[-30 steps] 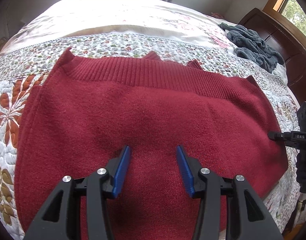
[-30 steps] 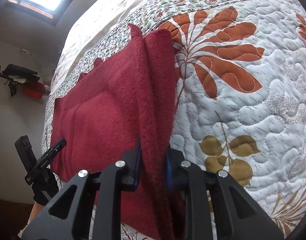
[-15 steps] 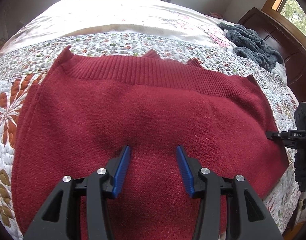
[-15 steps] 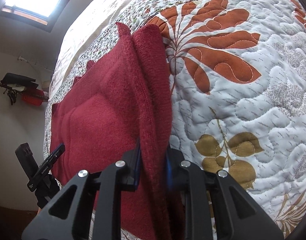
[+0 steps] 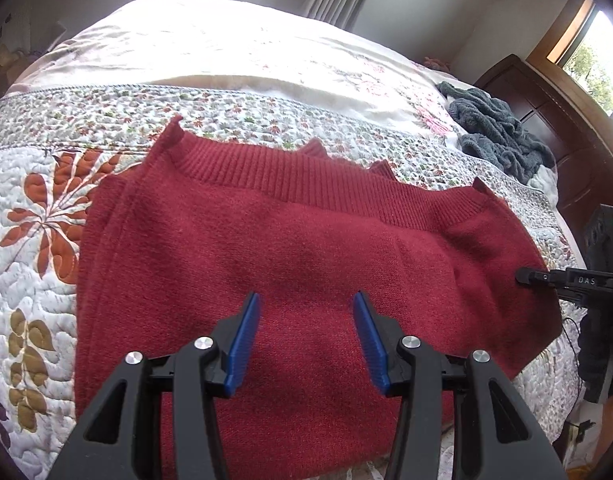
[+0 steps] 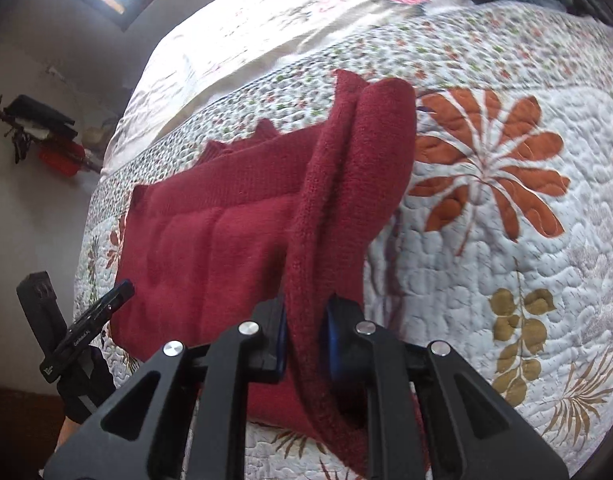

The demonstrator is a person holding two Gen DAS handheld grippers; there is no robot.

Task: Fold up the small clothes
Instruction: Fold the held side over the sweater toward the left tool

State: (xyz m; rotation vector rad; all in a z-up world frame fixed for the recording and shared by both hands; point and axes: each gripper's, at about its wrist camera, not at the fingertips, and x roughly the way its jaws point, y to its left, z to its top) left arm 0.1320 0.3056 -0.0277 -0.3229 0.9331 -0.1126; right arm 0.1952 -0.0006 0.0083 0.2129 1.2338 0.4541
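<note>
From the left wrist, the left gripper [image 5: 306, 308] hovers spread above the red sweater [image 5: 266, 248] on the quilt [image 5: 34, 288]; "DAS" shows. From the right wrist, the right gripper [image 6: 305, 322] pinches its raised edge.

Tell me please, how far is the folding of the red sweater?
Done: the red sweater lies spread on the quilt. In hand: the right gripper pinches one side edge, lifted into a ridge; the left gripper hovers open above the middle. Left: laying that edge over and the further folds.
</note>
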